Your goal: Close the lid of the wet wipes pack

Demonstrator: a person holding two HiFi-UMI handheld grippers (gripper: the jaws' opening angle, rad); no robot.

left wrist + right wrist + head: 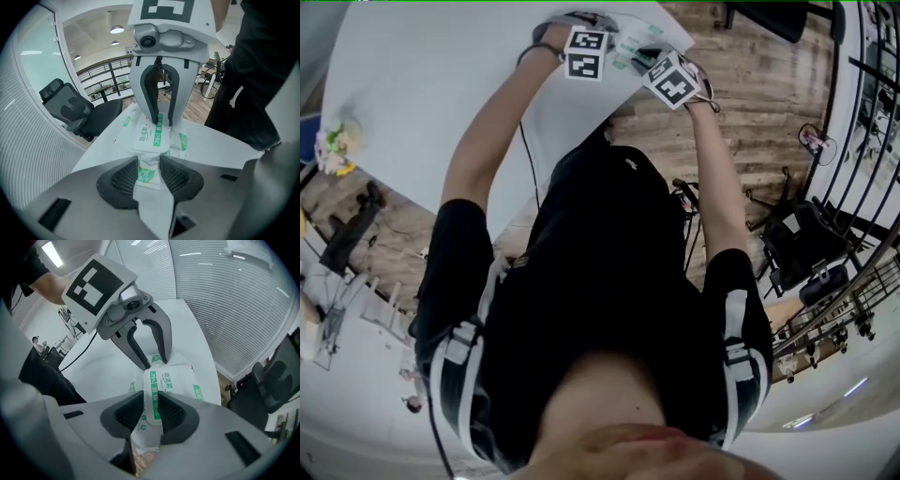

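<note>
A white and green wet wipes pack [630,52] lies near the far corner of the white table [422,84], between my two grippers. Its flat white lid [152,138] with a green stripe lies down on the pack. My left gripper [150,174] is shut on the pack's crimped near end, with the wrapper filling the gap between its pads. My right gripper [151,411] points steeply down over the lid [171,380]. Its jaws stand apart with the tips resting on the lid's top, gripping nothing. From the left gripper view, the right gripper [161,123] straddles the green stripe.
The pack sits close to the table's corner, with wooden floor [769,103] beyond the edge. A black office chair [79,112] stands beside that corner. A black cable [525,159] runs across the table, and a small bunch of flowers [333,145] sits at its left edge.
</note>
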